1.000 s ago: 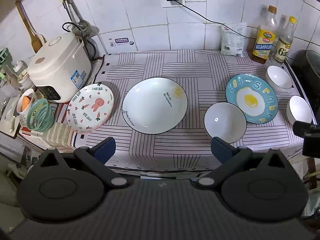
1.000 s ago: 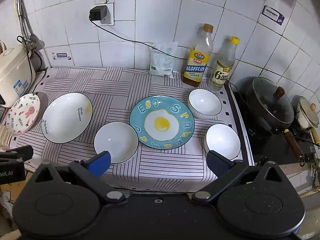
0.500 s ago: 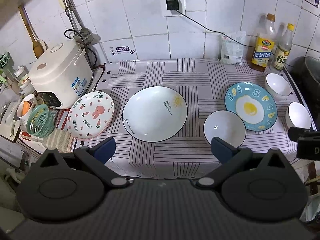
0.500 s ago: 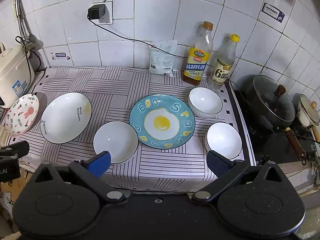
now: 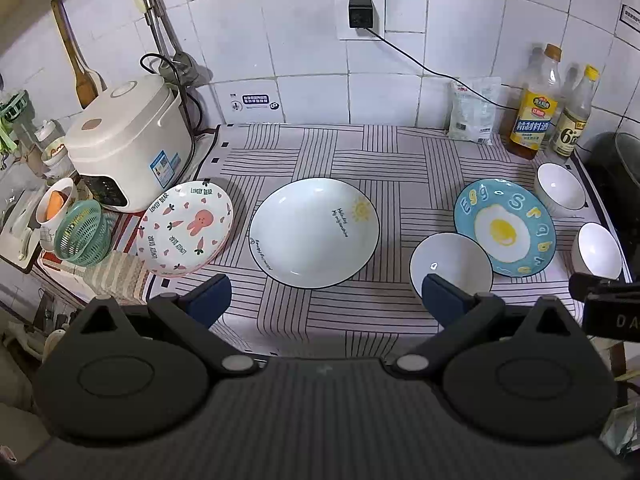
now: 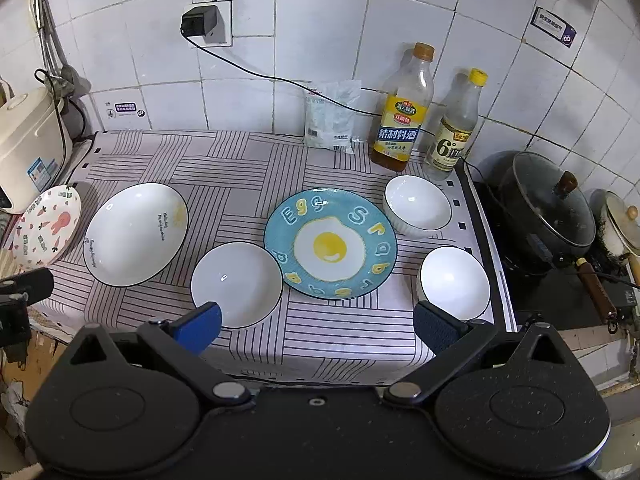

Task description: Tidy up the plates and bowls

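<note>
Rice cooker [image 6: 24,148] cut by left edge (right-wrist view).

left gripper [image 5: 326,295]: spread wide, empty | right gripper [image 6: 318,322]: likewise, apparently

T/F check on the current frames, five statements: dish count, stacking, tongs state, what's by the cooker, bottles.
1. Three plates and three bowls sit on the cloth. True.
2. Both tongs, left and right, are open and hold nothing. True.
3. The egg plate is stacked on the sun plate. False: they lie apart, with nothing stacked.
4. The rabbit plate is next to the rice cooker. True.
5. The two bottles stand at the counter's front edge. False: the big bottle and small bottle stand by the wall.
</note>
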Motion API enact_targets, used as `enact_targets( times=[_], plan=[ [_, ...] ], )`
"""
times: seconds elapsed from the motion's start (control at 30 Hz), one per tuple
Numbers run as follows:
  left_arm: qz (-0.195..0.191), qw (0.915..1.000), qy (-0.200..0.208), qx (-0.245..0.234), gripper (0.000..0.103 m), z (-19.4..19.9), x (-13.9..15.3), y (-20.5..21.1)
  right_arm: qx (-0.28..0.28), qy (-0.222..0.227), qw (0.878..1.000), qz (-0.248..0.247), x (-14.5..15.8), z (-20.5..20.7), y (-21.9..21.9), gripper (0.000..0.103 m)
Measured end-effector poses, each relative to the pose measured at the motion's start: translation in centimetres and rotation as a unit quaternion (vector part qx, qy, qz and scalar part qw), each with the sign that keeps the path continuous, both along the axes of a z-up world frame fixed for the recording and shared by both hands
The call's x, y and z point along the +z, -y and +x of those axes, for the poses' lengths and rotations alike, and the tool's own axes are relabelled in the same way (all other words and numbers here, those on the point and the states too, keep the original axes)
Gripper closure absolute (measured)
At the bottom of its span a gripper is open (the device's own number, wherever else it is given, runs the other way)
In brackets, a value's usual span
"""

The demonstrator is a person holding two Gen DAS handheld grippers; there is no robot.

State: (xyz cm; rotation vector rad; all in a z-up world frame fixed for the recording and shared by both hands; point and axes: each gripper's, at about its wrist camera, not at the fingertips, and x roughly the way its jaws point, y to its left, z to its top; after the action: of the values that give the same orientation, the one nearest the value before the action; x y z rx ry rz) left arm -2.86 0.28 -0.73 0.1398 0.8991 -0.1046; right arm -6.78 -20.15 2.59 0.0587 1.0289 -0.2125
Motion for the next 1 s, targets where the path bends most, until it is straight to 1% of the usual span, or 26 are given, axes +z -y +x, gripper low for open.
enact_targets(
  times=[0.27,0.4,0.47,0.57,0.67,0.73,0.77,0.8,0.9,1.0],
  plan=[
    [-0.003,1.0,0.0,-0.002,0.0,-0.1,0.1,0.0,0.001,0.001,1.0,0.0,-0.1,0.1,0.1,0.0],
    [-0.015,0.9998,0.005,-0.01,0.0,-0.2,0.1,0.2,0.004,0.003,1.0,0.004,-0.1,0.1,0.3,0.0],
    [-0.026,0.9995,0.011,-0.015,0.0,-0.2,0.2,0.1,0.011,0.018,1.0,0.013,0.1,0.0,0.3,0.0],
    [-0.044,0.9988,0.021,-0.008,0.003,-0.1,0.5,-0.6,0.028,0.059,0.997,0.034,0.5,-0.5,0.4,0.003],
    [-0.043,0.9983,0.038,0.003,0.003,0.3,0.9,-1.7,0.038,0.099,0.992,0.064,0.6,-0.6,0.6,0.006],
    [-0.039,0.9982,0.043,0.01,0.003,0.9,0.9,-2.5,0.056,0.128,0.986,0.095,0.3,-0.5,0.7,0.006],
    [-0.037,0.9984,0.041,0.014,0.003,1.4,0.7,-3.0,0.067,0.144,0.98,0.118,-0.1,-0.4,0.8,0.006],
    [-0.038,0.9985,0.036,0.018,0.003,1.9,0.5,-3.6,0.073,0.152,0.976,0.134,-0.4,-0.2,0.8,0.009],
    [-0.063,0.9975,0.016,0.029,0.005,3.7,-0.6,-5.6,0.098,0.15,0.97,0.162,-1.1,1.2,-0.2,0.016],
    [-0.066,0.997,0.001,0.04,0.005,5.4,-2.0,-7.4,0.124,0.141,0.967,0.171,-1.6,2.9,-1.8,0.016]
  ],
)
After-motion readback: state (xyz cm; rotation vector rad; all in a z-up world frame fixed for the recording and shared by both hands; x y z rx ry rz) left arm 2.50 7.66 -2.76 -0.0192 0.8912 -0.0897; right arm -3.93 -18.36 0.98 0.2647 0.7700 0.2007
